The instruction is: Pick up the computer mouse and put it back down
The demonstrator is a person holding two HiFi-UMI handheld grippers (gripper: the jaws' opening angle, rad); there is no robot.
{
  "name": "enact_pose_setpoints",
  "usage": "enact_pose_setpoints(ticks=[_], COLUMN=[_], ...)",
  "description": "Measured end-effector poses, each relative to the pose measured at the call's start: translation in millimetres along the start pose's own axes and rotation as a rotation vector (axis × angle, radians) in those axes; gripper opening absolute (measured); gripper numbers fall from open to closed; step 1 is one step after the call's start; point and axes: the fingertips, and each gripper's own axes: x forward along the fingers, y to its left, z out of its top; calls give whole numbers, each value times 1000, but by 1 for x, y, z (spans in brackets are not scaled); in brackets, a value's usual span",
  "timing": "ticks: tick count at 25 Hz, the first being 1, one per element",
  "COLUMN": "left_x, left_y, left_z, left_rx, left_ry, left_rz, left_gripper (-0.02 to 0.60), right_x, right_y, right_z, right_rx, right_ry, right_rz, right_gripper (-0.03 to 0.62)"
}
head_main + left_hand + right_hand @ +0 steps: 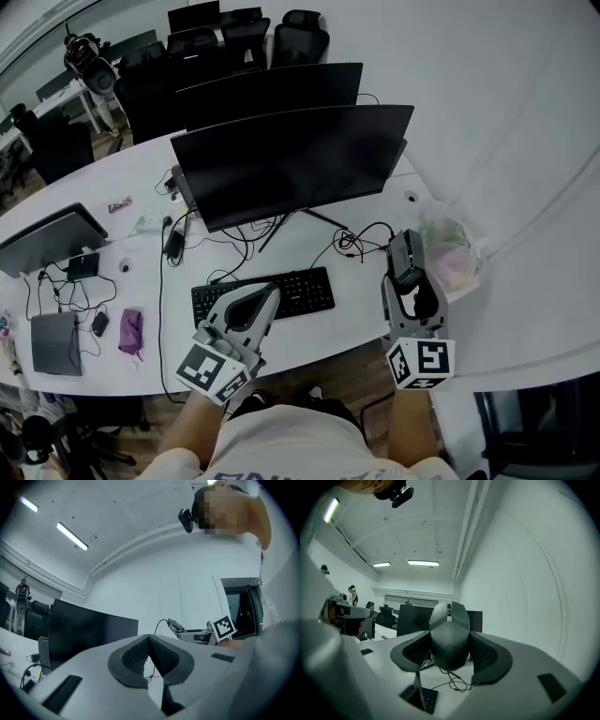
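right tool (409,277) (449,653): it is clenching the computer mouse (405,255) (449,637), with one pad pressing on each flank.
where the computer mouse is: it is hanging in that grasp over the right end of the tabletop (356,302), near the front edge. It is appearing to sit clear of the surface.
long axis: it is running along the jaws, away from the person.
pointing: the scroll-wheel end is aiming out and slightly up toward the monitor (295,159). The rounded rear with the logo is facing back along the tool.
cable (361,239): it is lying in loose loops on the tabletop, between the computer mouse and the monitor's stand.
left tool (269,298) (149,644): it is hovering over the keyboard (305,289). Its pads are pressing together at the tips with nothing between them.
clear bag (450,253): it is sitting crumpled just to the right of the right tool.
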Motion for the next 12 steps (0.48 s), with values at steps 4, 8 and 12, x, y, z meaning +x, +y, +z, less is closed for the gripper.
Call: enact_pose_setpoints(ticks=[4,8,12], left_x=[-4,-3,-2], left_y=[-1,0,-1], left_z=[6,8,8], left_rx=[3,-3,8], left_ry=[-15,-8,9], left_rz=[6,12,13], left_gripper=[5,5,5], right_x=[-3,-5,-7], right_y=[0,-1,-1], right_z=[10,13,12], right_rx=[-3,-6,-3], right_ry=[-19,-28,-25], right_rz=[-2,-5,-7], right_gripper=[276,276,276])
